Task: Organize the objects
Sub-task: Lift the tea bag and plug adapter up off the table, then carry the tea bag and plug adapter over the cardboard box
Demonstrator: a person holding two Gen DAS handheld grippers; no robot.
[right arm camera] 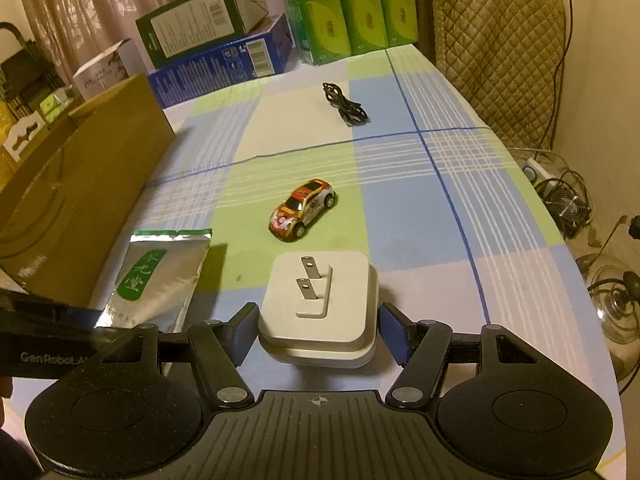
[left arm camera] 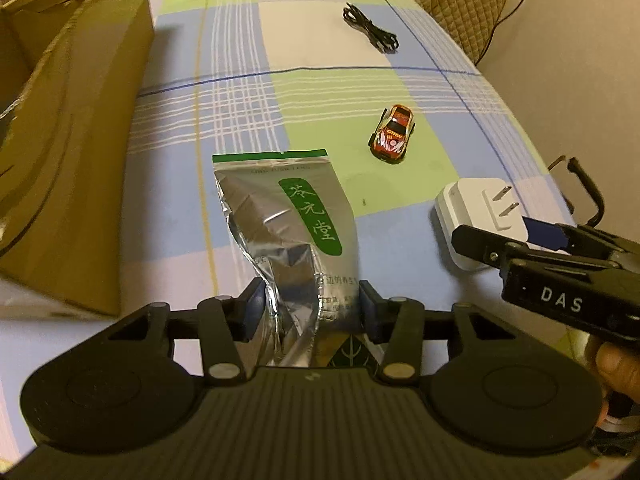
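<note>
A silver foil tea pouch [left arm camera: 280,216] with a green label lies lengthwise on the checked tablecloth [left arm camera: 320,88]. My left gripper [left arm camera: 312,304] is shut on its near end, and the foil is crumpled between the blue pads. To its right, a white wall charger [right arm camera: 320,304] rests with its two prongs up. My right gripper [right arm camera: 319,332] is shut on the charger, a pad against each side. In the right wrist view the pouch [right arm camera: 160,276] shows at lower left, partly under the left gripper's black body.
A large open cardboard box [left arm camera: 72,140] stands along the left. An orange toy car [right arm camera: 302,210] sits mid-table and a coiled black cable [right arm camera: 346,108] farther back. Stacked boxes [right arm camera: 216,40], green packs [right arm camera: 352,12] and a quilted chair [right arm camera: 500,40] line the far end.
</note>
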